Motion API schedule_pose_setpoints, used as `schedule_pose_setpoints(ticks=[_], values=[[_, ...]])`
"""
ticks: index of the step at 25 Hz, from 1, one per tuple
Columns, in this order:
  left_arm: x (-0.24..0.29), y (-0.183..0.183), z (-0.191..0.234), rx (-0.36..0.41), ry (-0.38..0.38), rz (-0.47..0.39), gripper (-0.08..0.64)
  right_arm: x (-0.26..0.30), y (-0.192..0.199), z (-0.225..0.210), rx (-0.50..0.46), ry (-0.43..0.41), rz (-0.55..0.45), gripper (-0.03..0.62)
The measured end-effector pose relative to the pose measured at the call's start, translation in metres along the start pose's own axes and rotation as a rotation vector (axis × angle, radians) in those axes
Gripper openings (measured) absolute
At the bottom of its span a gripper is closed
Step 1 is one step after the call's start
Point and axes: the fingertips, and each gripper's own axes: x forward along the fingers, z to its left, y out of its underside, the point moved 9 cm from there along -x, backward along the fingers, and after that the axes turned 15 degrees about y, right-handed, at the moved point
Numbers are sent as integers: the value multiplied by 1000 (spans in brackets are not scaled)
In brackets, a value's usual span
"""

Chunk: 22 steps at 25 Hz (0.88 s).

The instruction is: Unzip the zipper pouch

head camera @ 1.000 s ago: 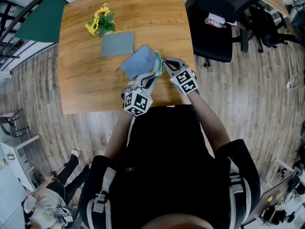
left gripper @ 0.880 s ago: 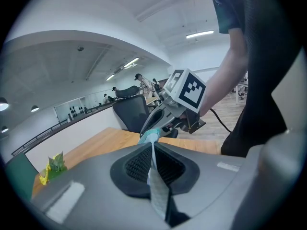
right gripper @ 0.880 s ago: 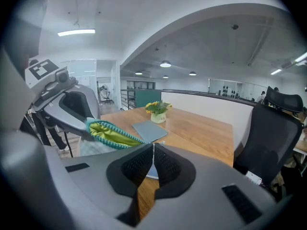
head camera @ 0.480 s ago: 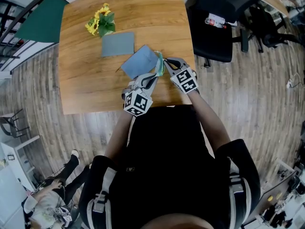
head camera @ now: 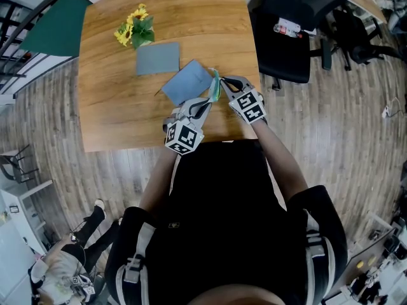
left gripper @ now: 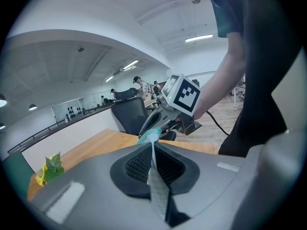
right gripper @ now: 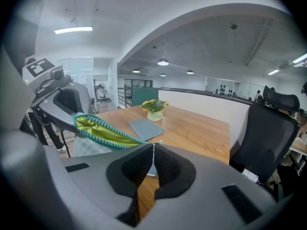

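Note:
The zipper pouch [head camera: 214,89] hangs above the table's near edge, stretched between both grippers. In the right gripper view the pouch [right gripper: 100,131] shows a teal zipper parted over a yellow-green lining. My right gripper [right gripper: 153,150] is shut on the zipper's end, where a small pull shows at the pads. My left gripper [left gripper: 152,152] is shut on the pouch's pale checked fabric [left gripper: 157,190], and the right gripper [left gripper: 165,116] faces it close by. In the head view the left gripper [head camera: 205,101] sits just below the right gripper [head camera: 220,85].
On the wooden table [head camera: 114,107] lie a grey-blue notebook [head camera: 157,58], a tilted blue one [head camera: 186,81] just behind the pouch, and a small vase of yellow flowers [head camera: 135,27]. A black office chair [head camera: 289,24] stands to the right of the table.
The right gripper and the pouch's top edge have drifted slightly to the right. The left gripper has stayed in place.

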Motion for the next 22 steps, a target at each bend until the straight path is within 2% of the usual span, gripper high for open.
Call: schedule_pose_setpoints(ticks=[22], values=[[-6,-6,-3,1,36,-43,9,-2,9,-20,32,62,33,10]])
